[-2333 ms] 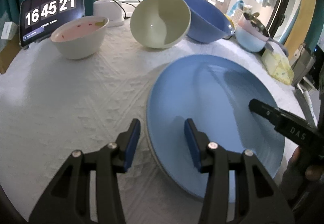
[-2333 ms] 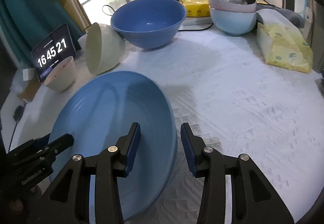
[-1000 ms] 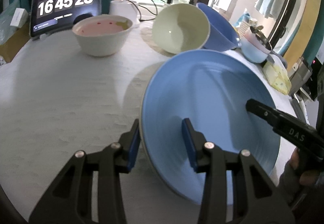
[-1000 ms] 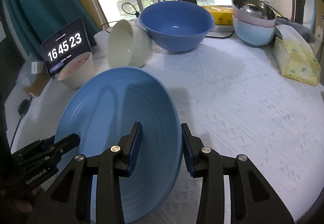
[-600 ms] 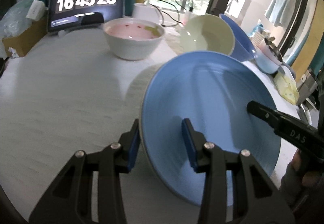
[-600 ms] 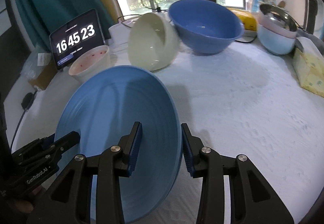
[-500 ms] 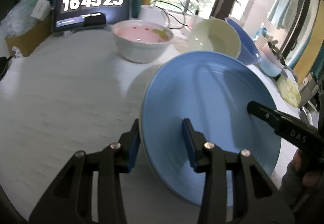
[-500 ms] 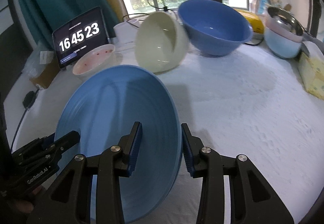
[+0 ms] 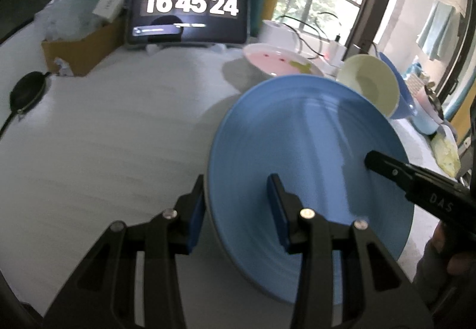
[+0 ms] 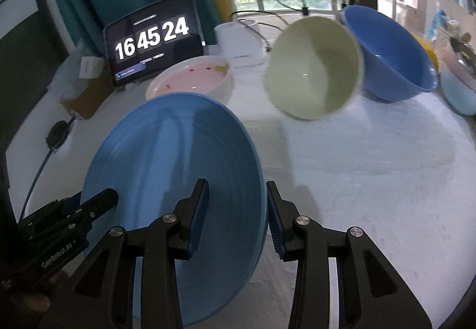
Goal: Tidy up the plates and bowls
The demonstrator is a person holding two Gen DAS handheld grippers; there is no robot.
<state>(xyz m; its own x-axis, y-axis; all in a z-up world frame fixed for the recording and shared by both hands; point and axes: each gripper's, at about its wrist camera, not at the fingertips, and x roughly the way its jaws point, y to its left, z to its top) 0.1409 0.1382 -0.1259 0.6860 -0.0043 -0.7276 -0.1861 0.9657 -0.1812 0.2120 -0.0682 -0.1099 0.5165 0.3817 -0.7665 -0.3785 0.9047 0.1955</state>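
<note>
while both views show the blue plate (image 9: 312, 132), only the right shows the blue bowl's (image 10: 389, 52) inside.

Plates: we count one, a blue plate (image 9: 309, 150).
Bowls: we count five: a pink-lined bowl (image 10: 190, 79), a cream bowl (image 10: 312, 73), a blue bowl (image 10: 389, 52), and a pale blue bowl (image 10: 458, 93) with a pink bowl (image 10: 456, 67) stacked in it.
Grippers: we count two, a left gripper (image 9: 238, 210) and a right gripper (image 10: 238, 210).
Clock screens: we count one clock screen (image 9: 190, 7).
</note>
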